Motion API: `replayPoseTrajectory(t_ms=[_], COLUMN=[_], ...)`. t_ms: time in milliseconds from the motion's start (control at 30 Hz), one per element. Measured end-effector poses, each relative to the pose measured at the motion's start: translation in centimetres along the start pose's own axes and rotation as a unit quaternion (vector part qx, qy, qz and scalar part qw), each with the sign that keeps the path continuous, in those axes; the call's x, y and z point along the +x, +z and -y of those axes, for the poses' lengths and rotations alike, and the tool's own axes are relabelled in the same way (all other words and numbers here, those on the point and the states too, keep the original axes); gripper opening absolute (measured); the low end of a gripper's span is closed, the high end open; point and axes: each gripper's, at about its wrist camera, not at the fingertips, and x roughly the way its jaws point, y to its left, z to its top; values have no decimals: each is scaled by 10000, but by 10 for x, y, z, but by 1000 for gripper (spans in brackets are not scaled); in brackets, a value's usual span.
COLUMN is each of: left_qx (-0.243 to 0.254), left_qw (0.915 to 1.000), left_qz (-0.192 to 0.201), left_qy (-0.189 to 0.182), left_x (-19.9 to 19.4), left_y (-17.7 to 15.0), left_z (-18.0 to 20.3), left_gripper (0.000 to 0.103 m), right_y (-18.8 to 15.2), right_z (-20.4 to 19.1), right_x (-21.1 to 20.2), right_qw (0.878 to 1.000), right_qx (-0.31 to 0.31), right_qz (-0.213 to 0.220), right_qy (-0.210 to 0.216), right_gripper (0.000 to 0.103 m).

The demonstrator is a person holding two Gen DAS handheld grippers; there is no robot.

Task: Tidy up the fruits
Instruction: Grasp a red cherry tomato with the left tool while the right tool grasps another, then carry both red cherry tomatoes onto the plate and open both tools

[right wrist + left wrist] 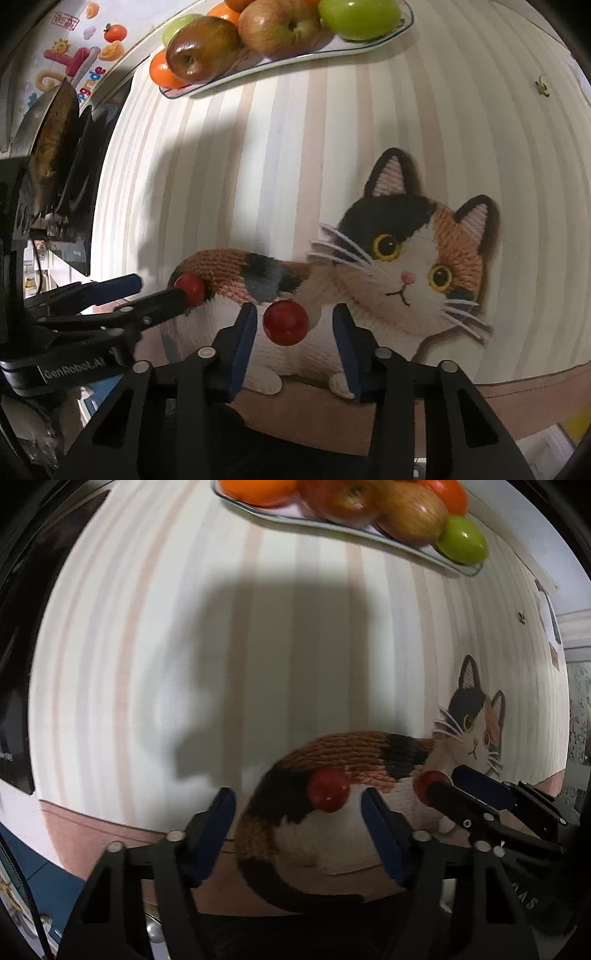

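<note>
Two small red fruits, round and glossy like cherry tomatoes, lie on the cat-patterned mat (pixel 406 258) that covers the counter. In the left wrist view, the first red fruit (pixel 328 789) sits on the cat's orange-and-black back, between the blue pads of your left claw (pixel 299 812). The pads stand apart from it on both sides, with clear gaps, so the left claw is released and grasps nothing. The fruit lies just ahead of the fingertips rather than deep between them.

In the right wrist view, the second red fruit (pixel 285 322) sits on the cat's white belly, between the pads of your right claw (pixel 293 325). The left-hand pad is close to the fruit, and the right-hand pad is farther off. No pad presses on it, so the right claw is also released.

Each view shows the other claw beside its own fruit, and the two fruits lie near each other on the cat's body.

At the far edge of the striped mat stands a white fruit plate (pixel 258 66) with a dark rim. It carries apples (pixel 280 27), oranges (pixel 164 72) and green fruits (pixel 360 16), well apart from both claws.
</note>
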Motion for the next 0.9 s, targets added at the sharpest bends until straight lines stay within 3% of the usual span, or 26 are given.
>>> replayPoseTrajectory(t_ms=[133, 167, 267, 433, 633, 900], left_qx=[113, 177, 264, 167, -124, -504], left_qw=[9999, 9998, 9996, 9996, 9980, 9880], left_qz=[-10, 49, 107, 207, 523, 1235], left_qy=[-2, -32, -1, -46, -326, -777], left_x=[10, 10, 12, 8, -31, -94], left_y=[1, 1, -2, -2, 8, 57], left_z=[11, 14, 20, 15, -1, -15], left_gripper=[45, 36, 23, 23, 23, 23], right_y=[-1, -1, 0, 0, 6, 61], right_z=[-4, -5, -12, -10, 3, 21], right_x=[7, 7, 9, 6, -15, -62], right_qw=[9999, 9999, 9997, 9996, 9991, 9902], right_qx=[-114, -148, -244, -215, 95, 525], right_qz=[-31, -33, 49, 134, 383, 1190], right_qy=[1, -11, -68, -90, 140, 516], right_gripper=[34, 31, 30, 29, 29, 29])
